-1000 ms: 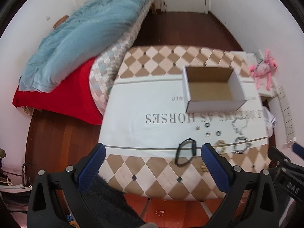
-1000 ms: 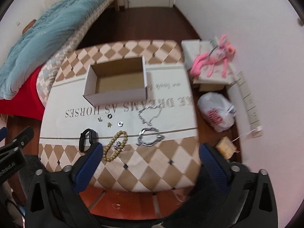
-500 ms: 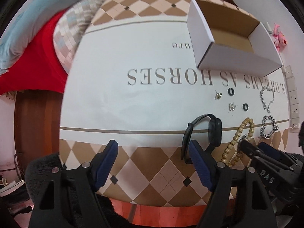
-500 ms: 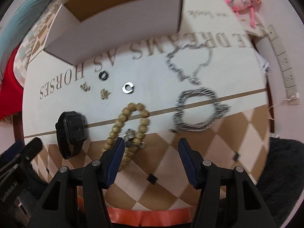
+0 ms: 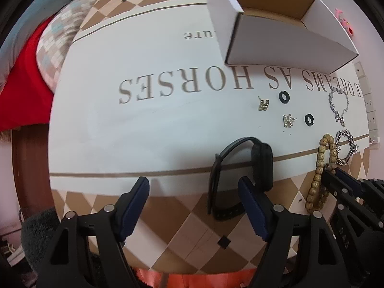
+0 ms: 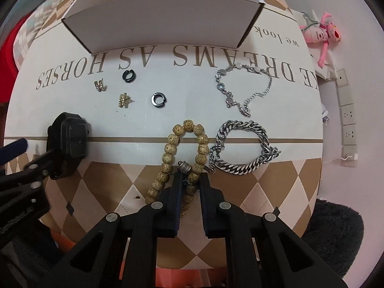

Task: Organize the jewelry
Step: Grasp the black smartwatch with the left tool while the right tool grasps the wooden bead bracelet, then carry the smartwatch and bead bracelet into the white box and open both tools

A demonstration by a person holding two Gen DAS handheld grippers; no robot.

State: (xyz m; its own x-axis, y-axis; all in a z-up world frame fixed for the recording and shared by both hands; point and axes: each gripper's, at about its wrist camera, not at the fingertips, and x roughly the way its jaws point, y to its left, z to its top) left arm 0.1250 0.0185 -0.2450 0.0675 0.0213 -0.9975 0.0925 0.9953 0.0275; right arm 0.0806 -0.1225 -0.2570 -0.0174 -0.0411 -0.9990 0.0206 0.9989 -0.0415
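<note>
Near the white cardboard box: round tan wooden bead bracelet [image 6: 182, 158], matte, on the cloth.
Right gripper [image 6: 189, 182]: jaws just closed narrow, pinching its beads.
Left gripper [image 5: 194, 192]: half-wide, closing, one finger inside the black rubbery watch [image 5: 240, 172] loop.
Advice: lift straight, keeping the bracelet's strand from snagging the silver chain bracelet [image 6: 242, 146].

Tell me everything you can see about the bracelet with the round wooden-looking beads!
The bead bracelet is a loop of round, tan, speckled beads that look like wood, with one small silvery charm bead on it. It lies flat on the table cloth, stretched into a long, narrow loop across the brown stripe. The right gripper has just been closing, and its two fingers now pinch the near end by the charm. The thick silver chain bracelet lies right beside it; whether they touch is unclear.
</note>
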